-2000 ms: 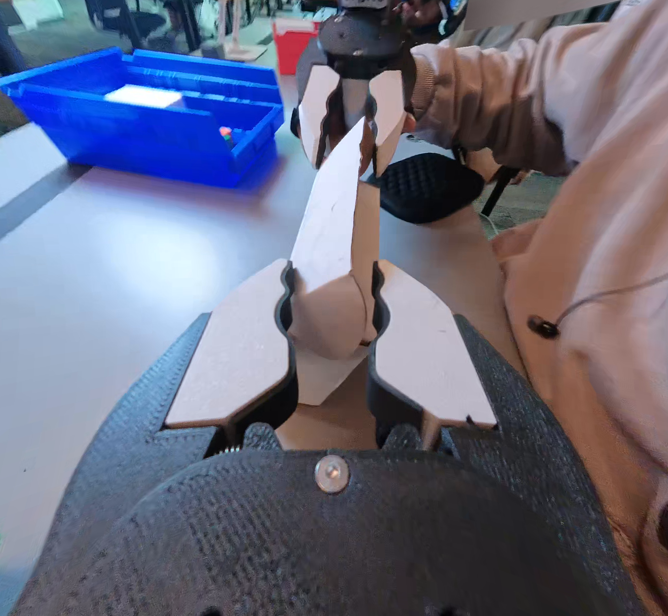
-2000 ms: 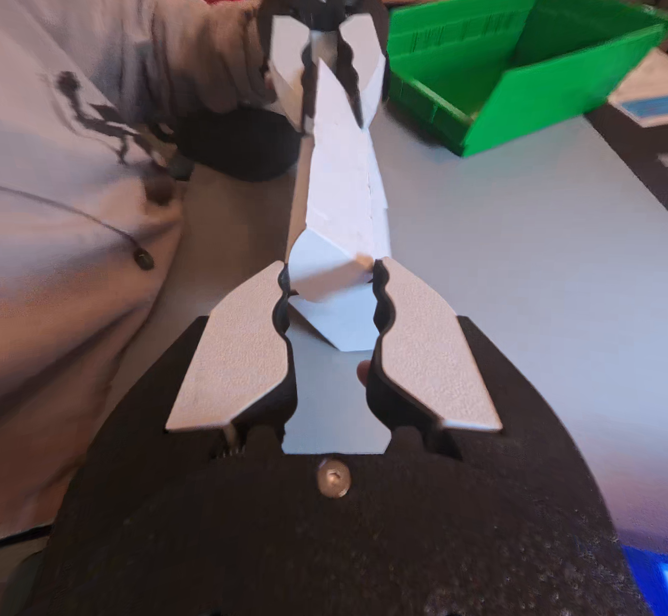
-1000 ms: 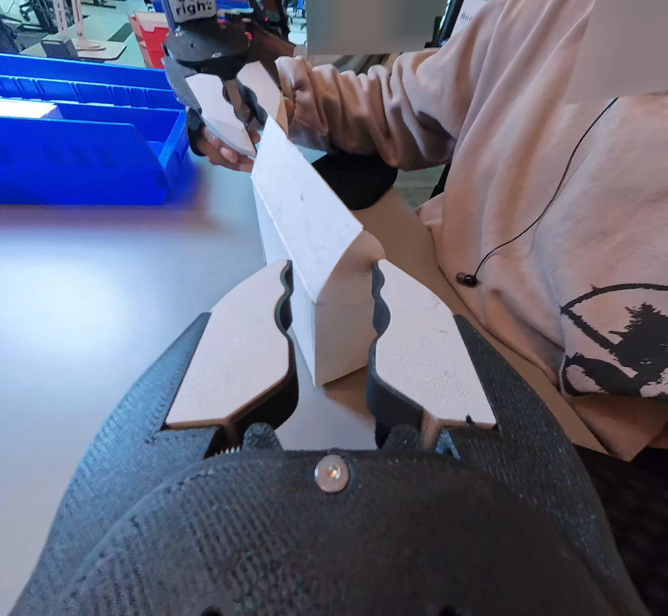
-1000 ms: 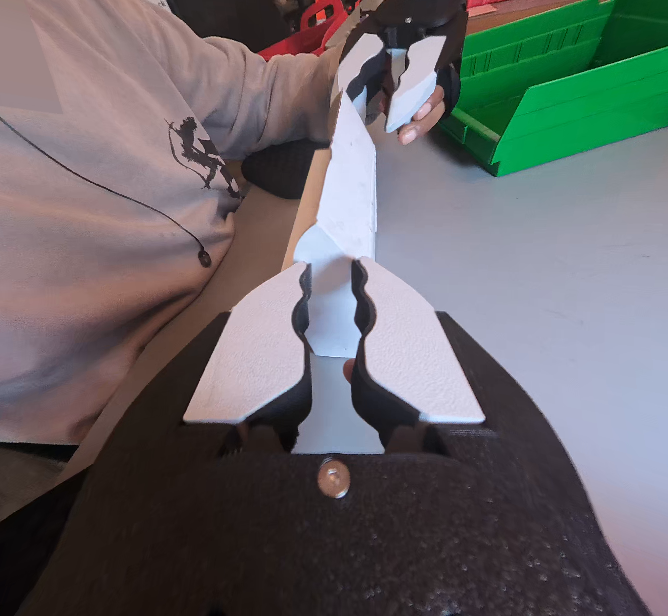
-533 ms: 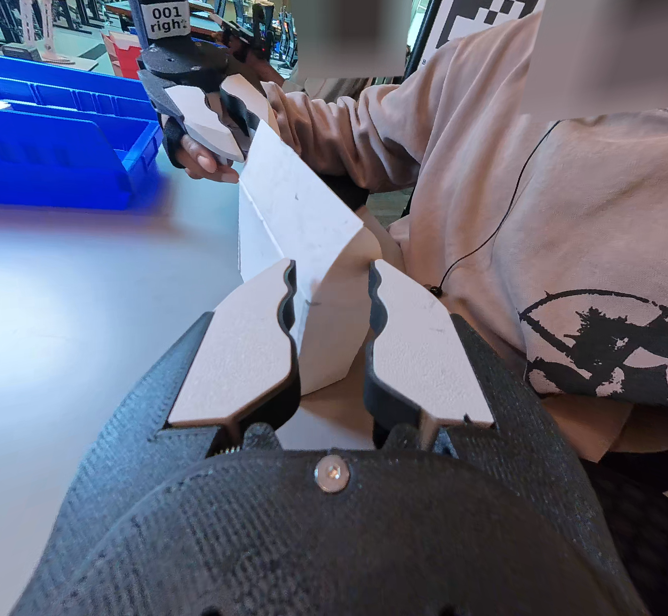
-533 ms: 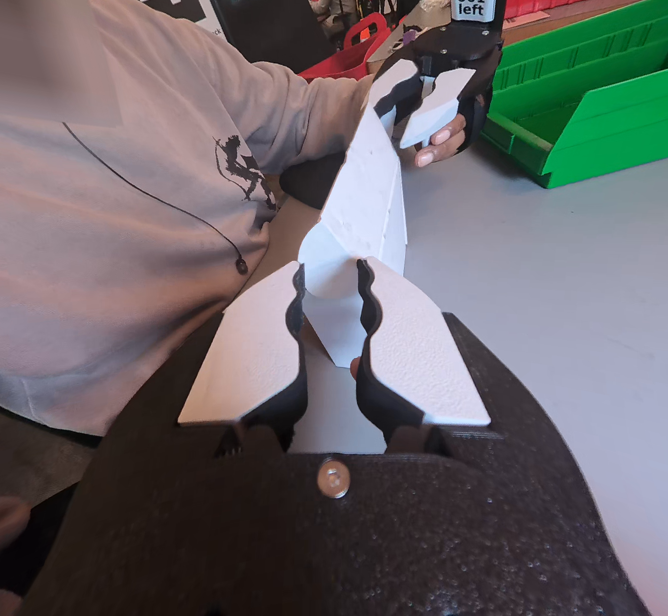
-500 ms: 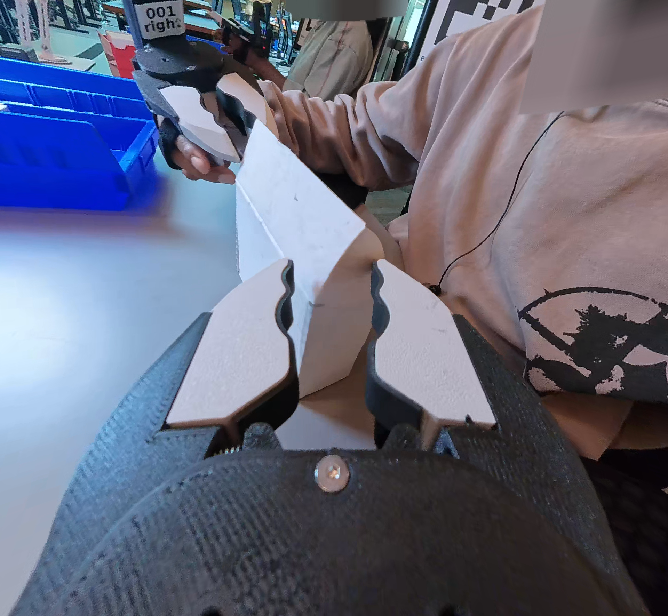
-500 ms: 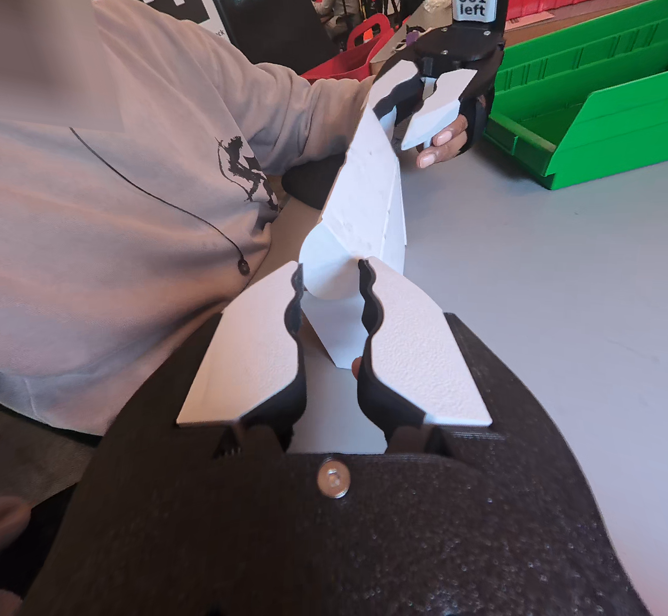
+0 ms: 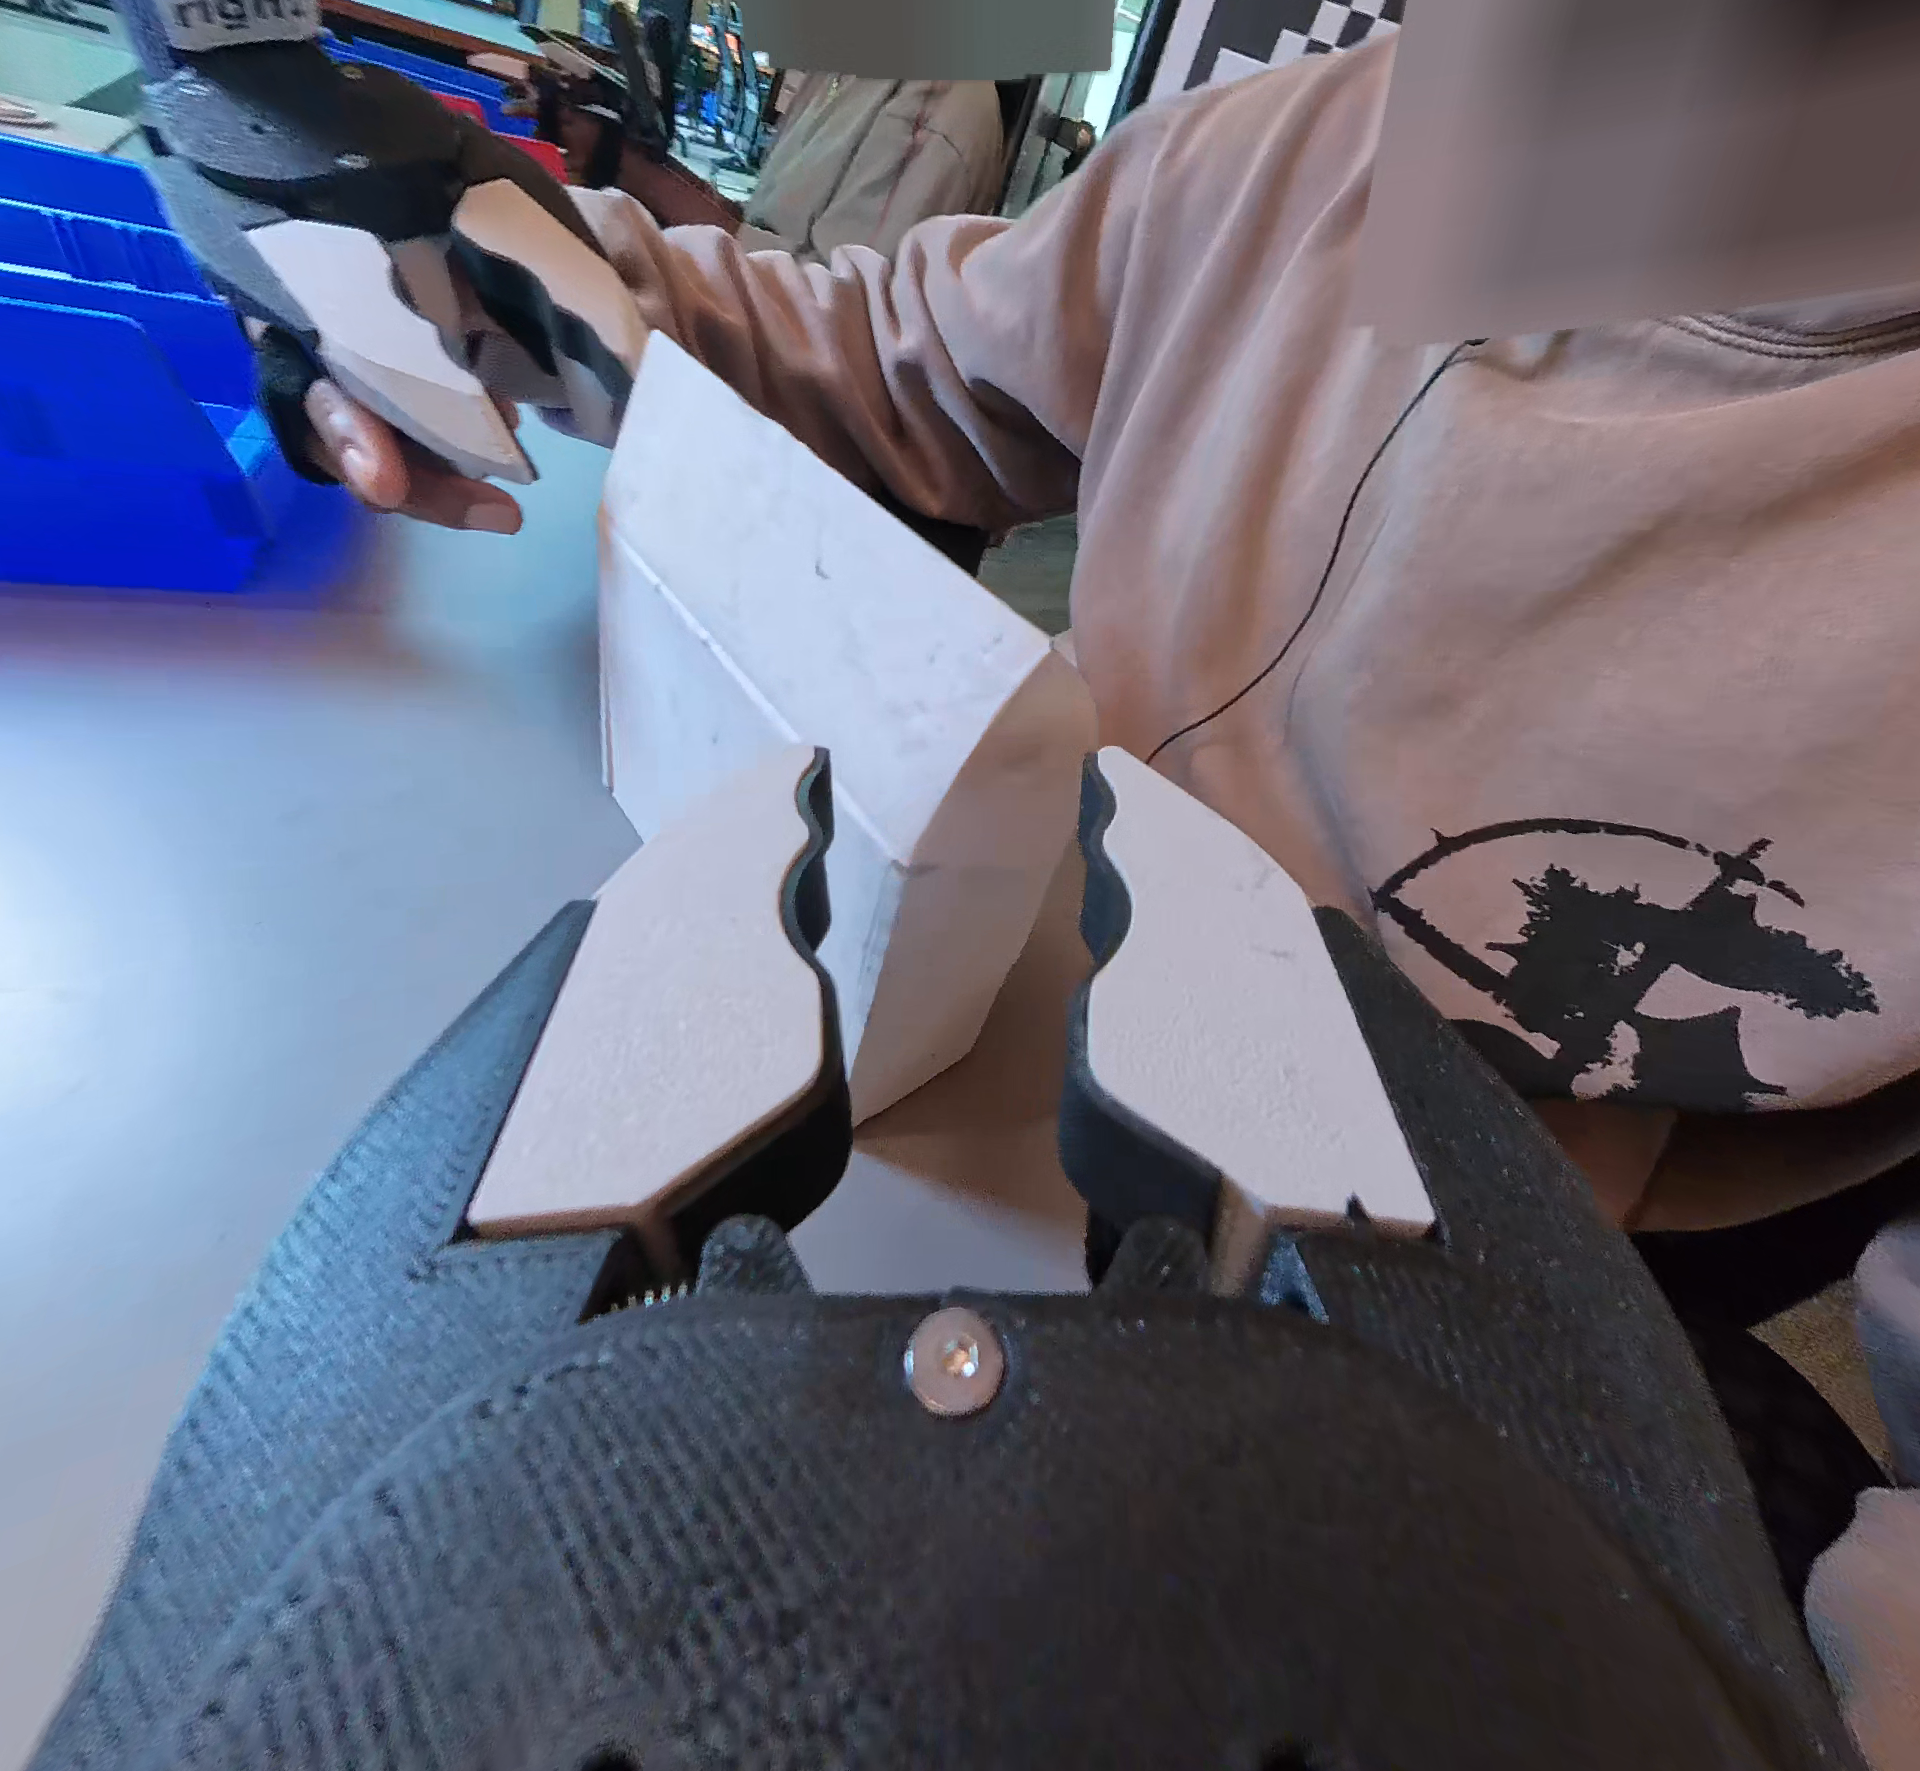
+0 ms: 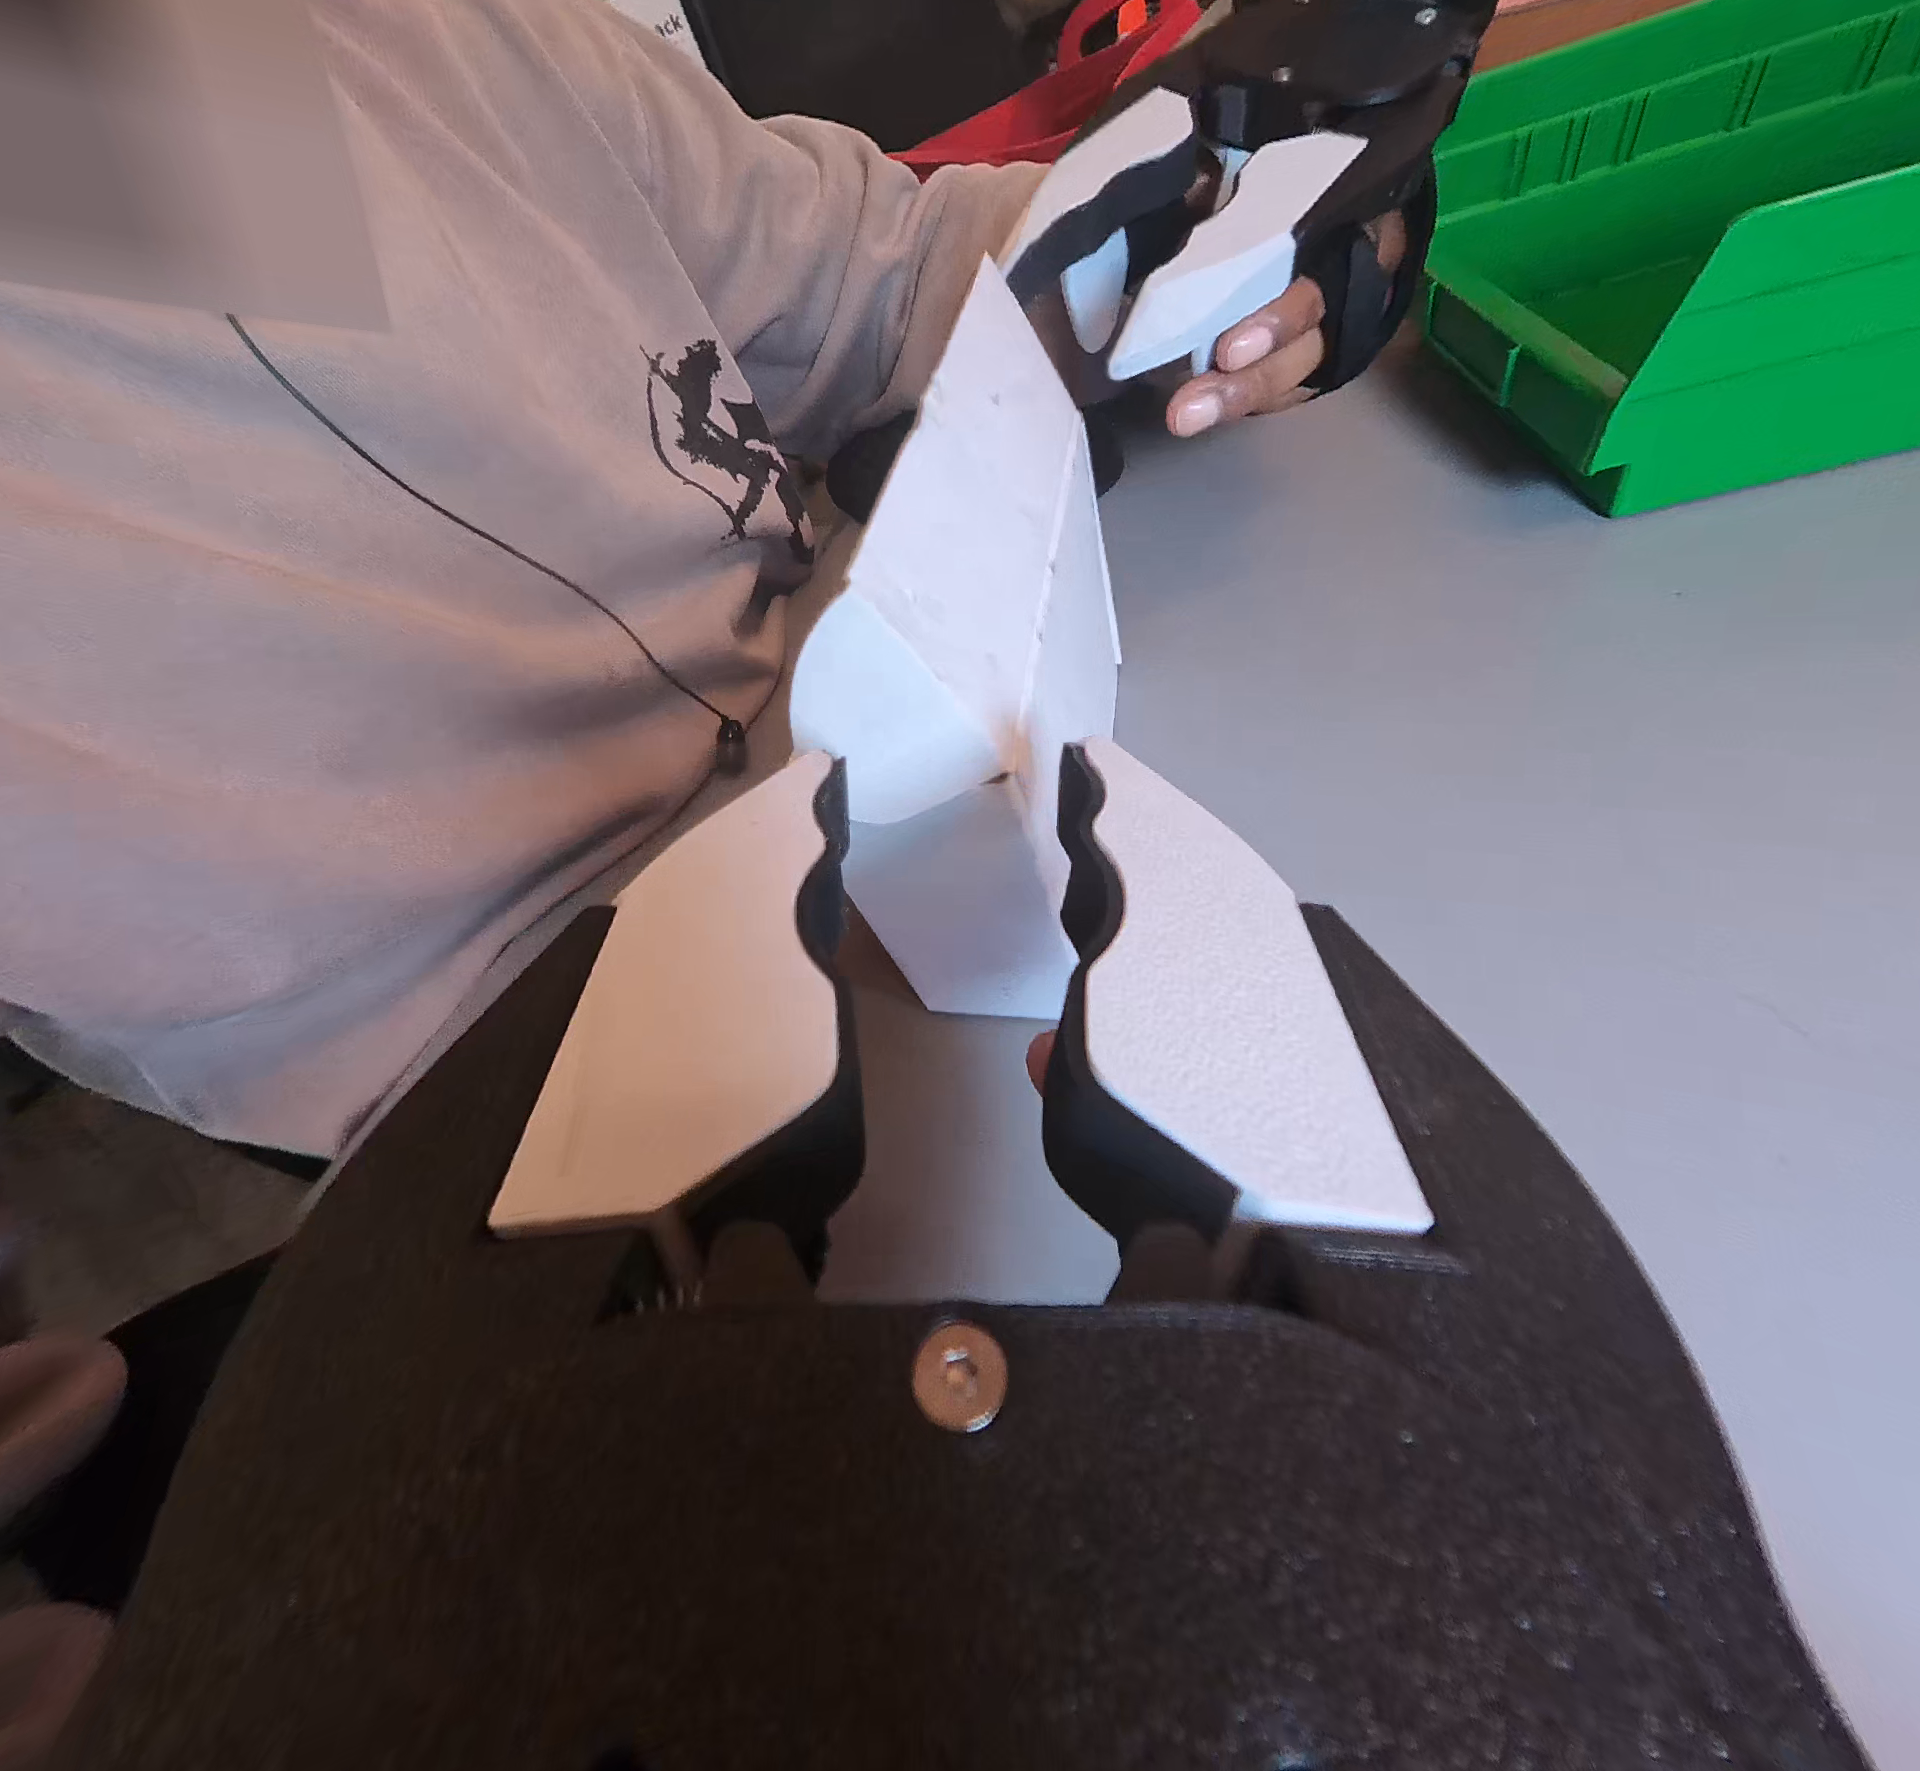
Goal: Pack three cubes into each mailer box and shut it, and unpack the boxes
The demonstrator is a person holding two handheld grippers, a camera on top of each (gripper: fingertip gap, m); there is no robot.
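I am holding a white mailer box [image 9: 800,620] above the grey worktop [image 10: 1507,786], my left tongs [image 9: 951,874] and right tongs [image 10: 945,817] each clenching one end. A blue bin [image 9: 114,433] is sitting beyond my right tongs, a green bin [image 10: 1704,267] beyond my left; both tongs are wearing small white labels

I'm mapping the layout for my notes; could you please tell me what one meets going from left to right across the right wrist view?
Person's grey sweatshirt → white mailer box → left gripper → green bin.
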